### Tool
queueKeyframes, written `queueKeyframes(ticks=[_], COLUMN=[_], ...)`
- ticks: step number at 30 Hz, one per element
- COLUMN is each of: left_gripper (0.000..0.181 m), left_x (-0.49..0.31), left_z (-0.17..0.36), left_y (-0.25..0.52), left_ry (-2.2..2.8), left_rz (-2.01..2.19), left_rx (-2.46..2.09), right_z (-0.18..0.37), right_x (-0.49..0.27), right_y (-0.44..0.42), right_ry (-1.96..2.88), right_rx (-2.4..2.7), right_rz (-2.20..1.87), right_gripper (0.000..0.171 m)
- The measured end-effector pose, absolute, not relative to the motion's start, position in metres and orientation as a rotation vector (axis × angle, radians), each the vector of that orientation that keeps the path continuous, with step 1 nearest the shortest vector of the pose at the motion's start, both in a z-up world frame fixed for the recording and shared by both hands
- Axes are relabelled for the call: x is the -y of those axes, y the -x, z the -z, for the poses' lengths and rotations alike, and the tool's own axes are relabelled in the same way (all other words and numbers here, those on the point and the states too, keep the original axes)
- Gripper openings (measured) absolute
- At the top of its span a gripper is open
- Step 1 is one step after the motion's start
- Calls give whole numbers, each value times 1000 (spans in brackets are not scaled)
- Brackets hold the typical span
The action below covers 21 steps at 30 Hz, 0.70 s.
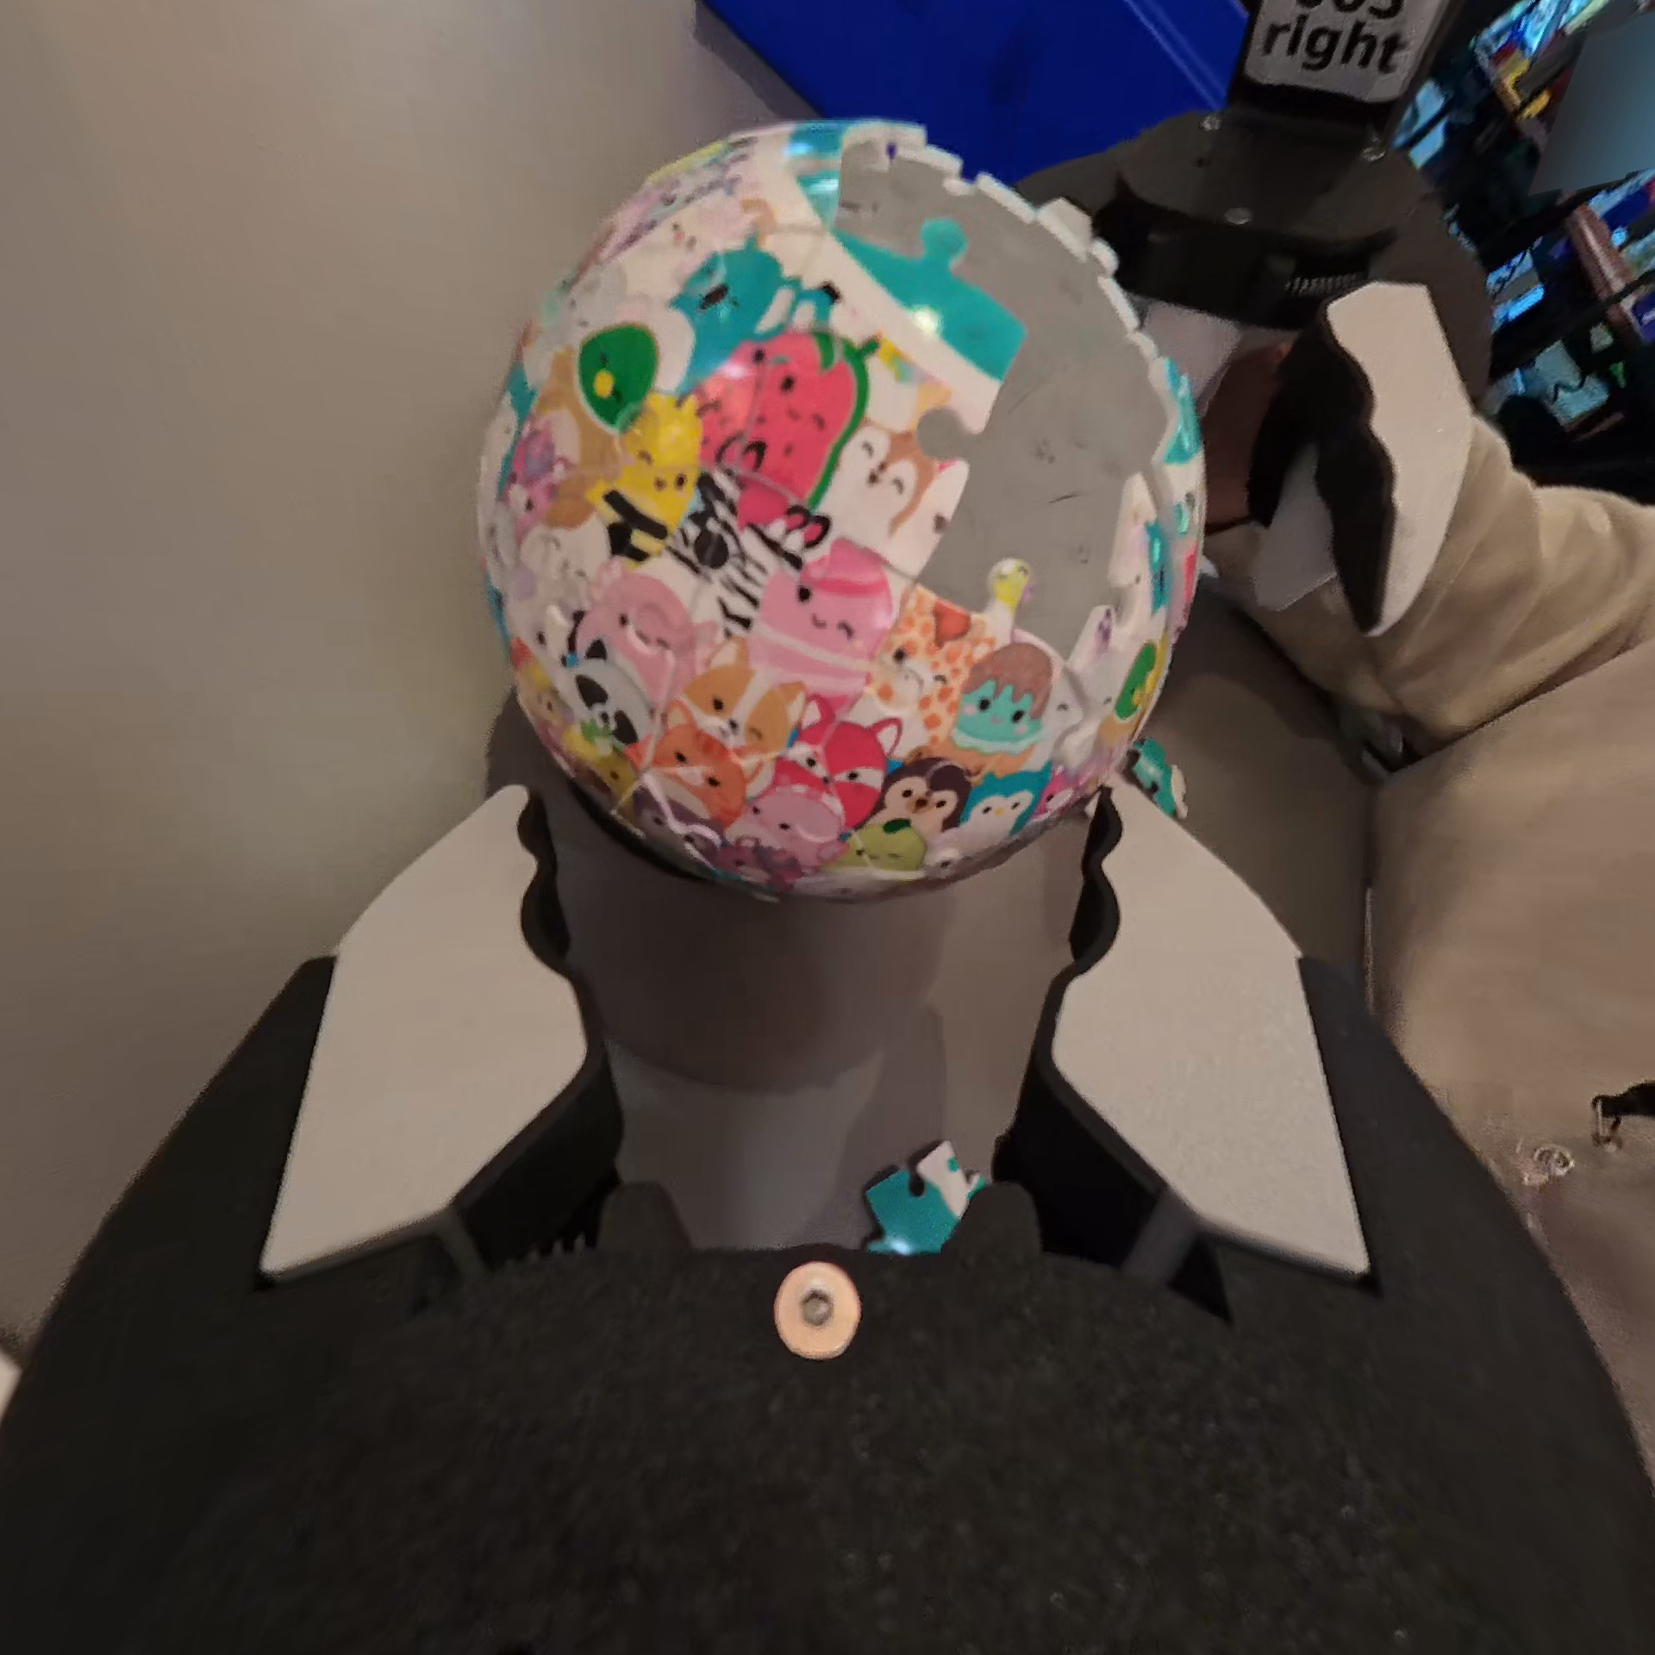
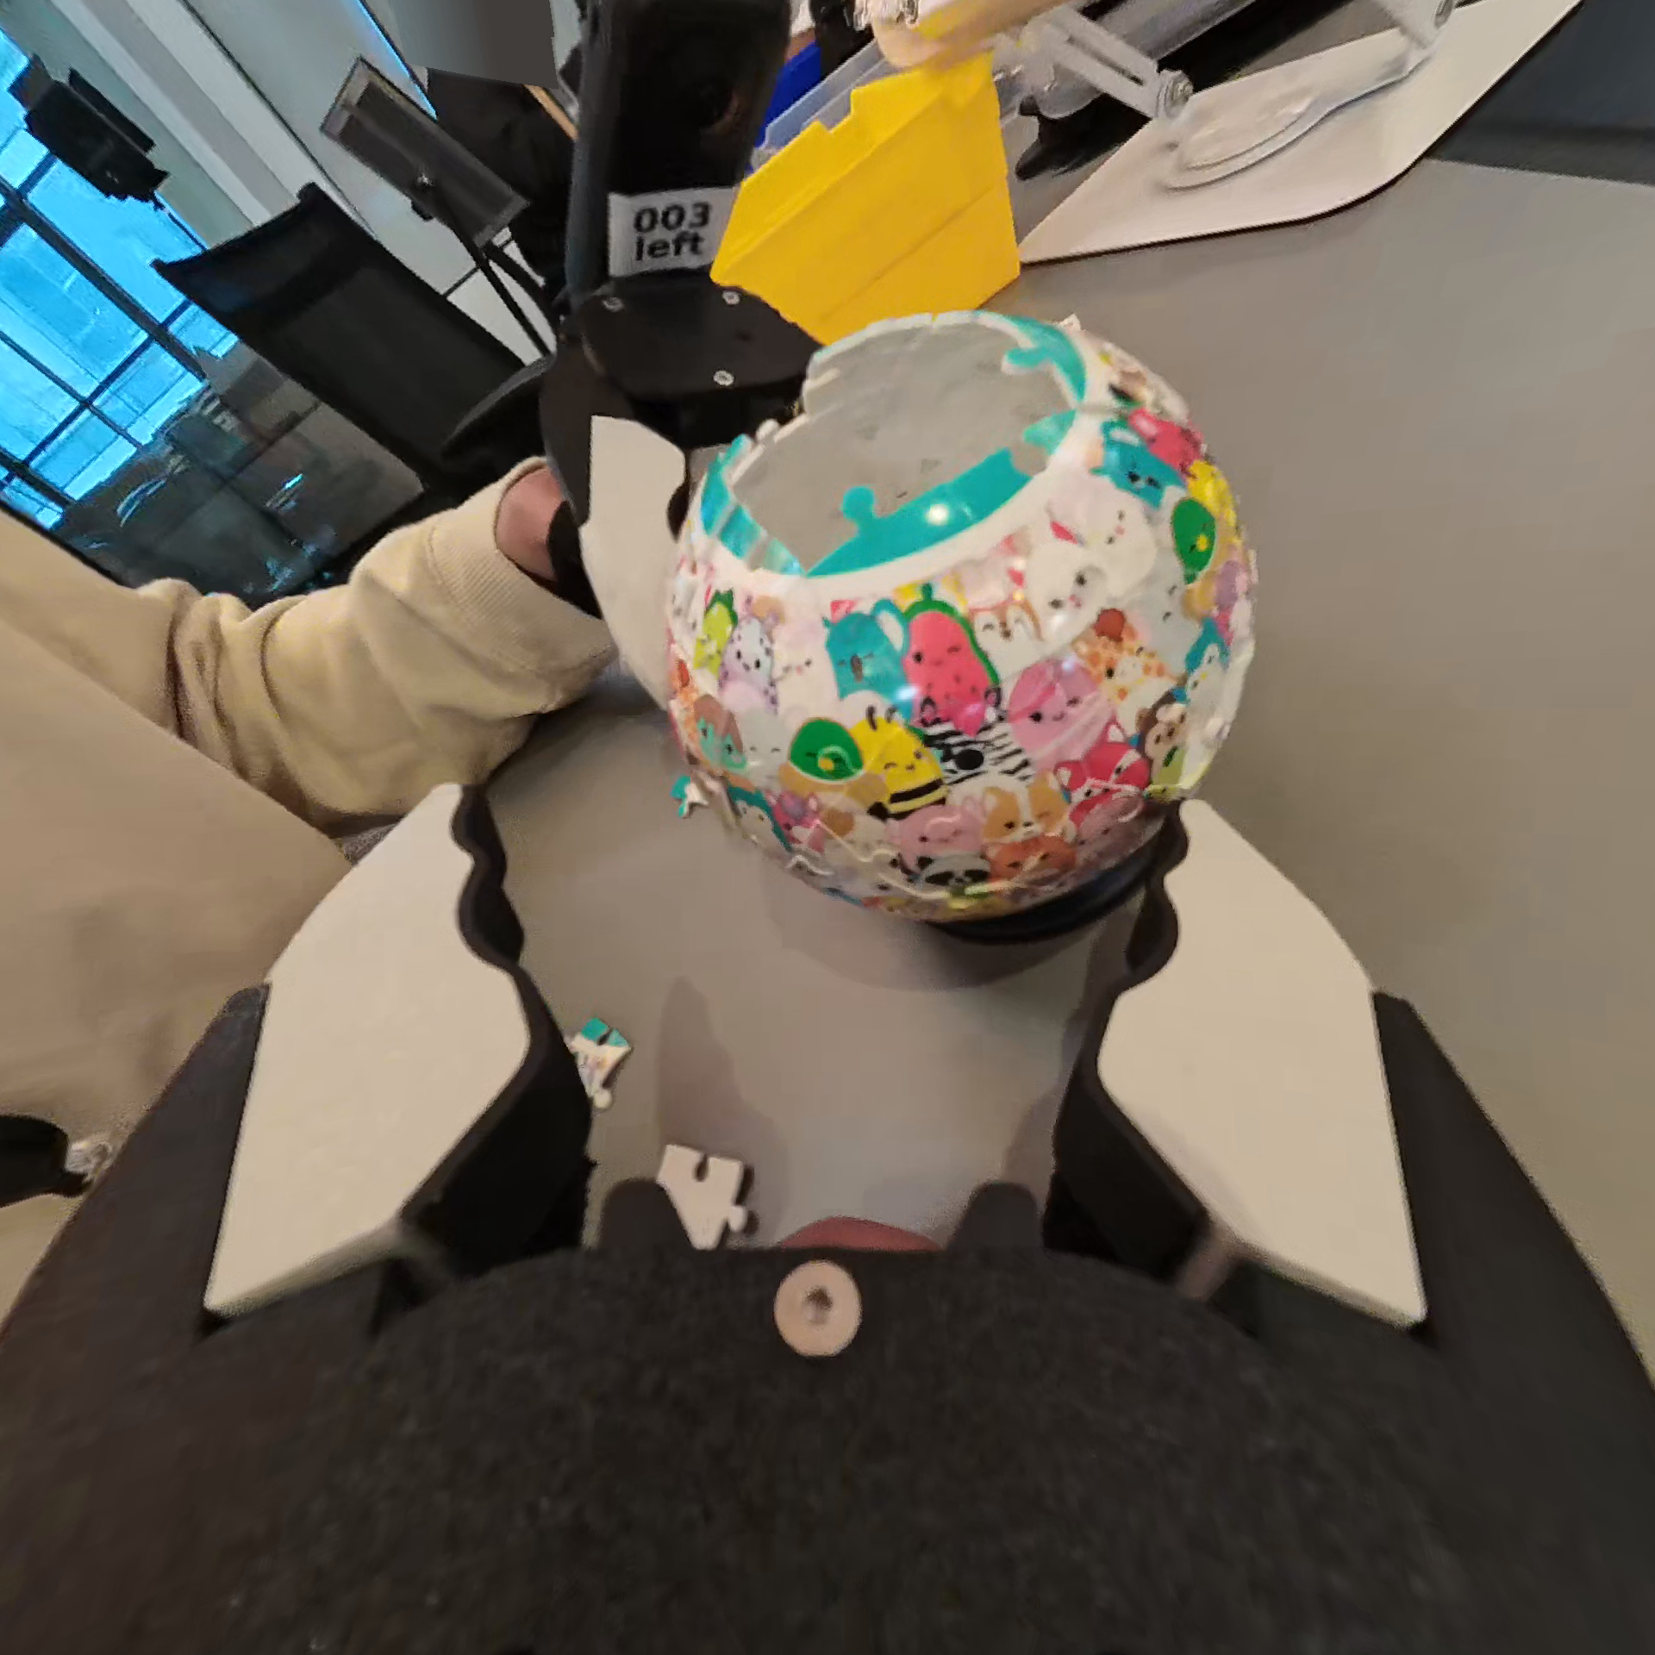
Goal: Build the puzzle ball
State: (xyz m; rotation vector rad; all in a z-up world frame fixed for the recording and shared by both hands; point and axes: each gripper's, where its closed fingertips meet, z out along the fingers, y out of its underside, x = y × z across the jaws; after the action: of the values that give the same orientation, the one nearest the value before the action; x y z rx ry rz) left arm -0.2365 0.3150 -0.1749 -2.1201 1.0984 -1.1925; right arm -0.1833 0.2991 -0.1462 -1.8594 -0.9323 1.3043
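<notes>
Grey bench carries the puzzle ball (top unfinished); windows behind; both tools spread apart, empty.

One ball is sitting on the table. Three loose pieces are lying near it: two printed, one grey. Two grippers are showing, plus one yellow box.
</notes>
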Motion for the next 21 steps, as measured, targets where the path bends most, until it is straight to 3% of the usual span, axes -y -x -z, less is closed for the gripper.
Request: queueKeyframes(ticks=[6, 11, 18, 21], left_gripper=[111, 92, 98, 101], left_x=[-332, -330, -324, -330], left_z=[179, 171, 193, 197], left_y=[251, 260, 251, 251], left_ry=[2144, 2125, 2158, 2169], left_rz=[1130, 1109, 1104, 1098], left_rx=[-1231, -1139, -1053, -1030], right_z=[144, 149, 158, 158], right_x=[-273, -266, -297, -295], right_y=[185, 186, 187, 191], right_ry=[1851, 1870, 1892, 1902], right_rx=[802, 798, 768, 753], right_rz=[-1274, -1215, -1239, -1179], right_gripper=[137, 129, 130, 140])
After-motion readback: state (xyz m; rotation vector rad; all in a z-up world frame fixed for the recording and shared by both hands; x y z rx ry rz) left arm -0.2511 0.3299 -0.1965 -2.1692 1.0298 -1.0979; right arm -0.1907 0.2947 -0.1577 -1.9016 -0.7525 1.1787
